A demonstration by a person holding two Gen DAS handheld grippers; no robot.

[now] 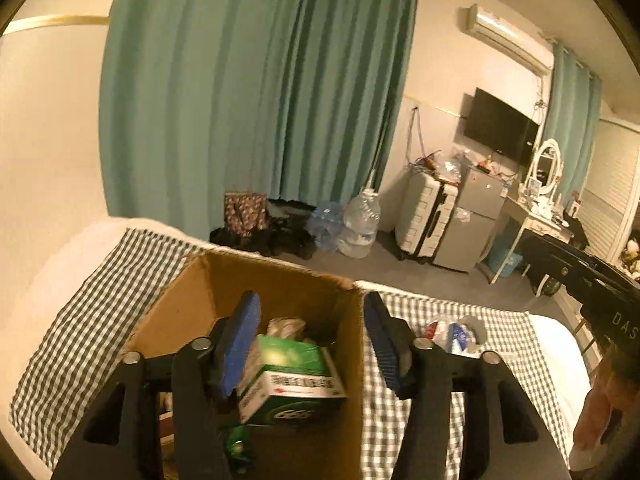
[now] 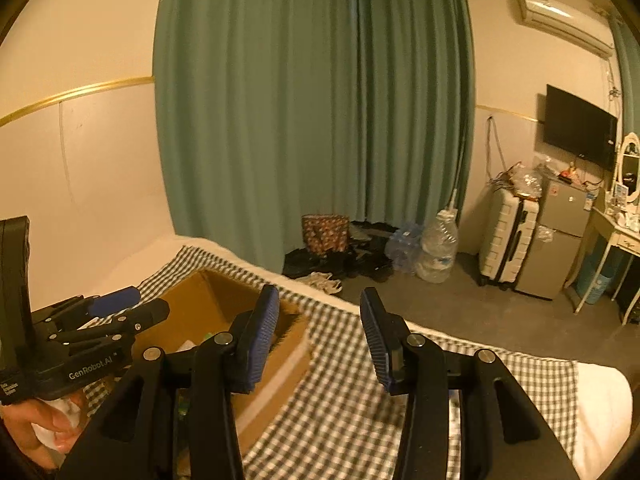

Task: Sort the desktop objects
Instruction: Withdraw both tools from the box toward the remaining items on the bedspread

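An open cardboard box (image 1: 192,300) stands on the green-and-white checked cloth (image 1: 80,320). Inside it lie a green and white carton (image 1: 292,380), a pale wrapped item and a small green packet (image 1: 238,446). My left gripper (image 1: 310,332) is open and empty, hovering over the box with its fingers astride the right wall. A crumpled plastic packet with red and blue print (image 1: 456,332) lies on the cloth right of the box. My right gripper (image 2: 320,324) is open and empty above the cloth, right of the box (image 2: 208,308). The left gripper (image 2: 124,312) also shows in the right wrist view.
The cloth covers a white bed (image 2: 600,400) against the wall. Beyond its far edge is grey floor with bags, water bottles (image 2: 436,244), a white suitcase (image 2: 504,236), a small fridge and a dressing table. Green curtains (image 2: 312,100) hang behind.
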